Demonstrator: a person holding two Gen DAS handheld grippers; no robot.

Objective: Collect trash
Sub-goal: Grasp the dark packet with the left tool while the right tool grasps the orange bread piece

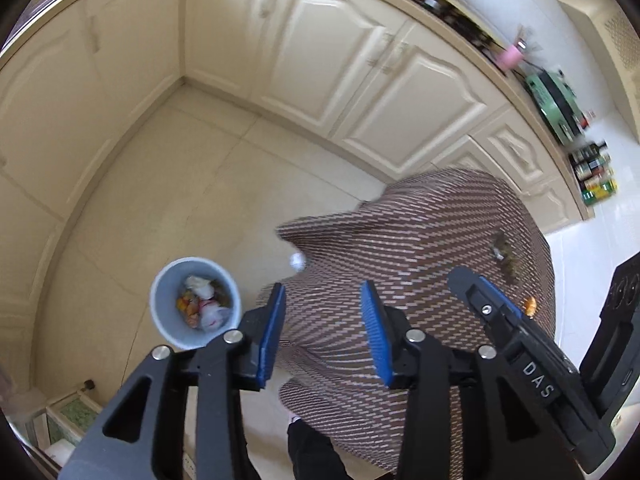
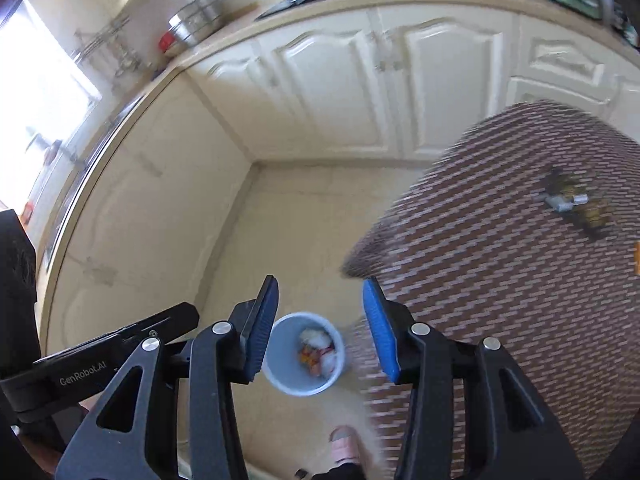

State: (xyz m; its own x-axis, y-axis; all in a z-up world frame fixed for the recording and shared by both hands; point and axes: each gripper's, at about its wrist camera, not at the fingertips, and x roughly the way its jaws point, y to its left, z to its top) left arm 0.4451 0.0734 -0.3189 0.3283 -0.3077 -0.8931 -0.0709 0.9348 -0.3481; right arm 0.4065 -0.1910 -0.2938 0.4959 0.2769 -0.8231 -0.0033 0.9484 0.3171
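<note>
Down on the pale tiled floor [image 1: 168,184], in the corner where two runs of cream panelled cabinet doors [image 1: 320,60] meet, stands a small round light-blue bin [image 1: 195,303], smooth-walled and tapering like a cup. Crumpled white paper and bits of orange and yellow wrapper lie inside it [image 2: 316,350]. Beside the bin hangs a woven mat [image 1: 420,248] of brown and pinkish ribbed weave, its edge curled and blurred, with a small white scrap [image 1: 297,261] just off that edge. On the mat's surface lies a dark, crumbly clump of debris [image 2: 576,204] with a pale piece in it, and an orange crumb [image 1: 530,305] sits farther along. The left gripper [image 1: 324,334] has black angular arms with silver rivets and blue ribbed pads; its jaws stand apart with nothing pinched between them, only the mat's weave showing behind the gap. The bin lies below and to the left of its left finger, apart from it. The right gripper [image 2: 320,330] is built the same, its jaws likewise spread and empty, and in its view the bin sits directly in the gap between the two fingers, far beneath them on the floor. A foot in a pink slipper [image 2: 346,446] rests on the tiles near the bin's lower side.
</note>
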